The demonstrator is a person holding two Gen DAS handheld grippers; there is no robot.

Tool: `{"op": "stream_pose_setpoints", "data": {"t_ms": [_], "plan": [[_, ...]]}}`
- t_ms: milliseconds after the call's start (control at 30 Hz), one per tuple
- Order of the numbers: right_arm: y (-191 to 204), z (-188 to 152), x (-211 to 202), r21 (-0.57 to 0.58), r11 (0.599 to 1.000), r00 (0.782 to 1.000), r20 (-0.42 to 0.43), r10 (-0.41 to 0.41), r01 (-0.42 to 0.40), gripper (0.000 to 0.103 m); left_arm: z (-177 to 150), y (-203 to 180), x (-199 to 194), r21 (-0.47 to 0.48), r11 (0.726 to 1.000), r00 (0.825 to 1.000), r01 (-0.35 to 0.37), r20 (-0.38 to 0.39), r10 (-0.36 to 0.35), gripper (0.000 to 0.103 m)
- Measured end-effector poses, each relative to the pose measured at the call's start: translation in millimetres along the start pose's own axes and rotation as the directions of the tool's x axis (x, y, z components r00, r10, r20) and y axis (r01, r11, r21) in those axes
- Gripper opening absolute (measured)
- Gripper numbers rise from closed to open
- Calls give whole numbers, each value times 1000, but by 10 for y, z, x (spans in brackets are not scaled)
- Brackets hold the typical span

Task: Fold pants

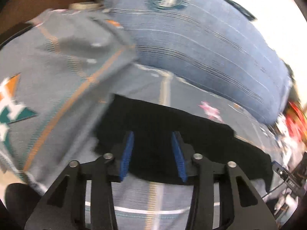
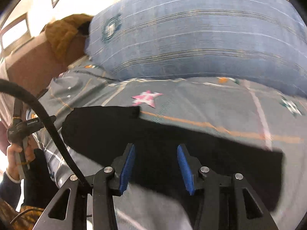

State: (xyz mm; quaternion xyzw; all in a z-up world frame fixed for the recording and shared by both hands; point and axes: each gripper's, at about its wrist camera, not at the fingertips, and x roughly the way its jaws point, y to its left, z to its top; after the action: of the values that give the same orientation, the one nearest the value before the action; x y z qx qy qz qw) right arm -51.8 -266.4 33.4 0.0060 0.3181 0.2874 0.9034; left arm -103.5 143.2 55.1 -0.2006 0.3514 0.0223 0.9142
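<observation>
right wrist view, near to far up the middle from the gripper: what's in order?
right gripper, jaws apart → black pants → grey patterned bedsheet with the pink star → blue striped pillow. Motion blur throughout.

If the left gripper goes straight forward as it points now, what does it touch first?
Most likely the black fabric pants lying on the grey patterned bedsheet; the open left gripper frames them, though depth is unclear.

Left claw (image 1: 152, 153) agape; right claw (image 2: 156, 167) agape (blue pads parted).
</observation>
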Motion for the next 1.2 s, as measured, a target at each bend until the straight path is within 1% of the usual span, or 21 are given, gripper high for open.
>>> {"op": "stream_pose_setpoints", "data": {"t_ms": [100, 167, 267, 333, 400, 467, 600, 667, 700, 767, 800, 867, 900, 933, 967, 1000, 1033, 1067, 1100, 1167, 1200], "plan": [[-269, -193, -325, 88, 995, 998, 18, -56, 54, 45, -41, -332, 103, 71, 995, 997, 65, -52, -61, 42], [-393, -265, -461, 137, 987, 996, 22, -81, 77, 48, -71, -523, 153, 104, 989, 992, 103, -80, -94, 42], [-601, -365, -608, 207, 966, 987, -6, -159, 157, 49, -154, -883, 243, 188, 968, 981, 167, -128, -145, 42], [-710, -396, -663, 238, 954, 983, -16, -184, 182, 49, -210, -1118, 288, 239, 948, 972, 207, -157, -173, 42], [-811, -408, -687, 281, 942, 983, -27, -183, 183, 49, -269, -1356, 329, 287, 926, 962, 245, -188, -196, 42], [-863, -407, -656, 297, 940, 985, -37, -166, 170, 49, -320, -1527, 367, 323, 910, 958, 260, -202, -202, 42], [-947, -351, -447, 269, 937, 973, -121, -199, 225, 50, -365, -1875, 464, 360, 880, 944, 310, -230, -238, 42], [-1000, -329, -300, 251, 937, 966, -154, -210, 243, 50, -389, -2045, 502, 361, 862, 927, 355, -252, -276, 42], [-1033, -333, -224, 249, 934, 961, -172, -216, 255, 50, -411, -2162, 522, 366, 844, 913, 392, -271, -306, 42], [-1055, -372, -139, 248, 936, 960, -185, -208, 250, 51, -470, -2342, 543, 382, 815, 892, 436, -300, -337, 42], [-1044, -393, -125, 245, 937, 963, -172, -208, 247, 51, -520, -2460, 573, 393, 796, 879, 460, -326, -347, 42], [-1009, -419, -146, 233, 946, 970, -140, -199, 228, 51, -588, -2599, 618, 400, 778, 863, 485, -360, -354, 42], [-996, -436, -147, 225, 950, 973, -127, -191, 215, 49, -632, -2687, 663, 401, 769, 855, 498, -373, -360, 42], [-988, -450, -148, 212, 952, 973, -114, -199, 219, 46, -657, -2734, 694, 401, 767, 854, 501, -375, -361, 42], [-970, -466, -150, 190, 956, 973, -99, -210, 226, 37, -690, -2792, 750, 403, 769, 855, 497, -379, -354, 42], [-947, -485, -137, 157, 961, 972, -88, -218, 230, 30, -712, -2821, 791, 401, 771, 854, 494, -388, -346, 42], [-941, -493, -133, 144, 962, 972, -83, -221, 231, 28, -732, -2850, 841, 393, 774, 850, 496, -401, -341, 42], [-939, -487, -138, 136, 964, 973, -80, -218, 227, 19, -740, -2872, 875, 383, 778, 846, 499, -411, -340, 42], [-932, -465, -159, 122, 968, 974, -80, -213, 221, 14, -734, -2898, 904, 372, 784, 844, 497, -416, -339, 42], [-910, -366, -208, 65, 965, 966, -72, -249, 254, 13, -717, -2945, 925, 366, 790, 847, 493, -410, -339, 42], [-905, -288, -247, 28, 959, 958, -62, -281, 283, 13, -712, -2973, 936, 361, 793, 848, 491, -406, -341, 42]]}}
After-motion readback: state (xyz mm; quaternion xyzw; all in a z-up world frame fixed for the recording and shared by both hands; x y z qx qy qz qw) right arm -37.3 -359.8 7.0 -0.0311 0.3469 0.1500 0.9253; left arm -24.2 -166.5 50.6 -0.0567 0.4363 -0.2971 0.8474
